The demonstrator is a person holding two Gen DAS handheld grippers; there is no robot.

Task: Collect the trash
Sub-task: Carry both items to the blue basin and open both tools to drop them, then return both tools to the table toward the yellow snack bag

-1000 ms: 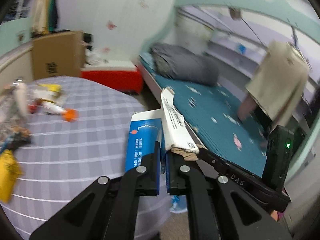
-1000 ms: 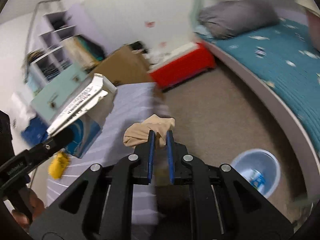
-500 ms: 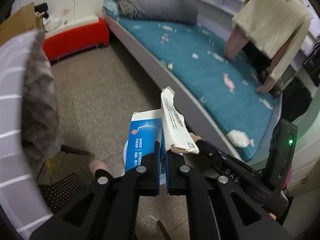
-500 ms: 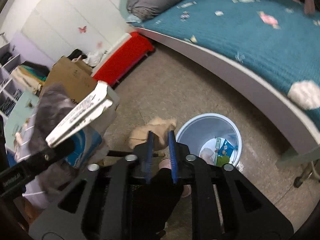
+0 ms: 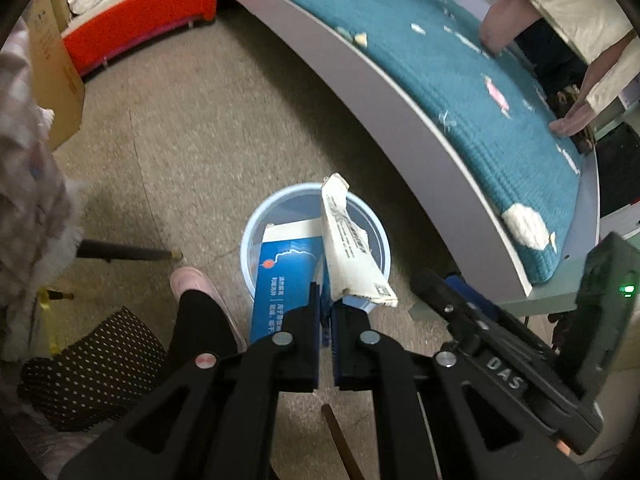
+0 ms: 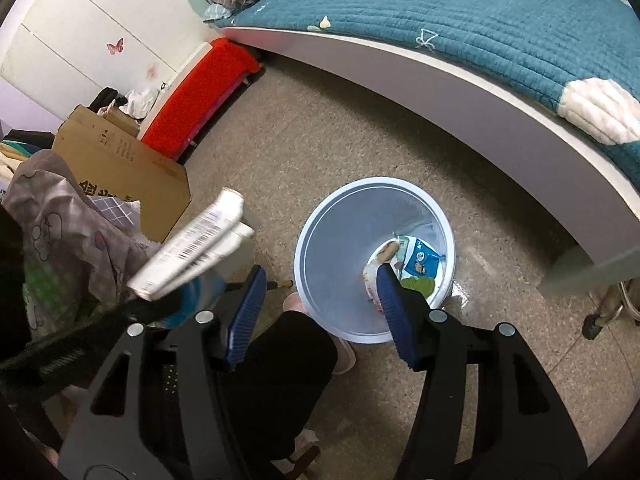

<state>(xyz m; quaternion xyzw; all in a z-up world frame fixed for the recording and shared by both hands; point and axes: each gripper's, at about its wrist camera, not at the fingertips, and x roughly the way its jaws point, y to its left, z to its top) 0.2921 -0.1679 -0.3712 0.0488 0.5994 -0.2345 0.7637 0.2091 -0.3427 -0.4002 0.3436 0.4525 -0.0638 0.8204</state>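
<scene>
The right claw (image 6: 320, 292) has just been opening, empty now; its tan wad lies in the pale blue plastic bin (image 6: 340, 216). The left claw (image 5: 326, 312) stays clamped on the blue-and-white cardboard box (image 5: 288, 272) above that bin, next to drop.

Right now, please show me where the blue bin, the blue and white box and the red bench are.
blue bin (image 6: 340, 216): right wrist view, bare inner wall.
blue and white box (image 5: 286, 276): left wrist view, blue printed face.
red bench (image 5: 136, 28): left wrist view, red front side.
</scene>
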